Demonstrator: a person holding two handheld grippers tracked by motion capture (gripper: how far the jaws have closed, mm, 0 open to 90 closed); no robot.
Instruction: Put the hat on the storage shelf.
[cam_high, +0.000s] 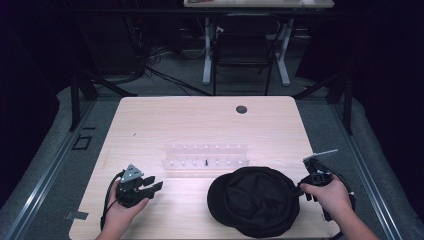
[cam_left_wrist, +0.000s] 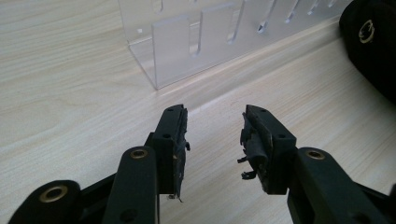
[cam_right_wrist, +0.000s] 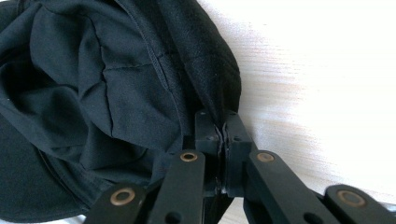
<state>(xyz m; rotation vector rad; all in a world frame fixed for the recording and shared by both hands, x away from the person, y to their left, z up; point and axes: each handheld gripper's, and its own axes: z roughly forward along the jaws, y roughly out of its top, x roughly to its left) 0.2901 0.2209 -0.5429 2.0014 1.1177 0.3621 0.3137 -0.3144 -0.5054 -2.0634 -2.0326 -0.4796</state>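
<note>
Right claw (cam_right_wrist: 219, 135) pinches the black cap's (cam_high: 255, 200) right edge.

I can find no readable word, number or brand anywhere from my station. The nearest thing to a sign is a small gold emblem (cam_left_wrist: 366, 31) on the black cap (cam_left_wrist: 371, 46) at the right edge of the left gripper view (a ring-like shape, too small and soft for me to tell any letter in it). The clear acrylic rack (cam_left_wrist: 205, 37) and the worktop (cam_left_wrist: 70, 84) carry no print that I can read.
</note>
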